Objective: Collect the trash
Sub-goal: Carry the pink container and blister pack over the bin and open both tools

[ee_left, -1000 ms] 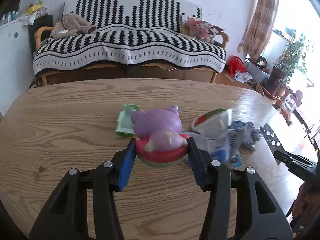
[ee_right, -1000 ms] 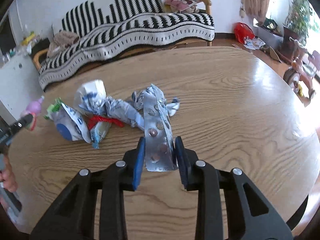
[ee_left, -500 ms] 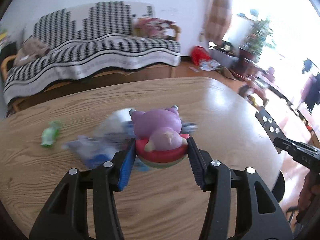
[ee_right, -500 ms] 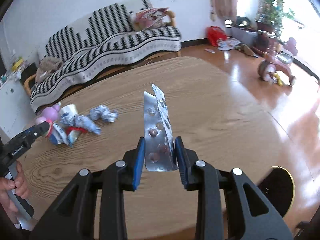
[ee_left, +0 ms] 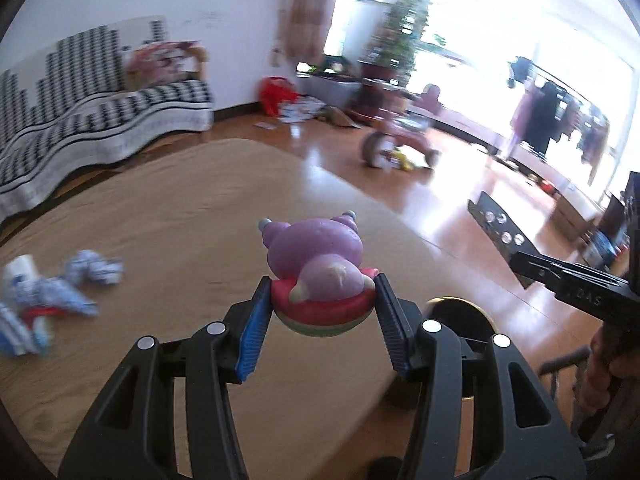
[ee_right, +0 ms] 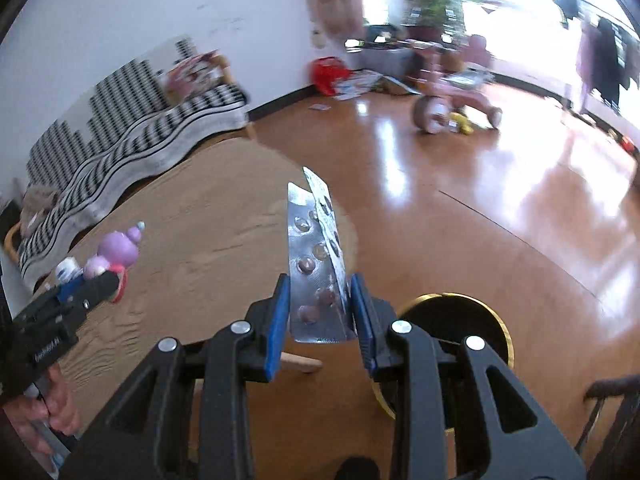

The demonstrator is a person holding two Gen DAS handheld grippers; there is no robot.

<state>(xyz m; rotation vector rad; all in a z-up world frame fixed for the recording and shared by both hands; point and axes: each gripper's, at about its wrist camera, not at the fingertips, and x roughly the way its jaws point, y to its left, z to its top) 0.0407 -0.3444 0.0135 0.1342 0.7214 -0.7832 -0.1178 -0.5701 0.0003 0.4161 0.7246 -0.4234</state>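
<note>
My right gripper [ee_right: 320, 312] pinches a light, probably crinkly blister pack [ee_right: 314, 264] low, my left gripper [ee_left: 322, 312] clamps a squashy-looking toy [ee_left: 318, 276].

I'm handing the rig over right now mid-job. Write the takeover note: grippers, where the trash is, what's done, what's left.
Left gripper: shut on the purple toy figure, held above the wooden table.
Right gripper: shut on the silver blister pack, past the table's edge, over the floor.
Black gold-rimmed bin: on the floor just beyond the table's edge, close below both grippers.
Done: two items lifted.
Left: nothing dropped yet; release both into the bin if that is the target. Crumpled wrappers remain on the table, on the left in the left view.
</note>
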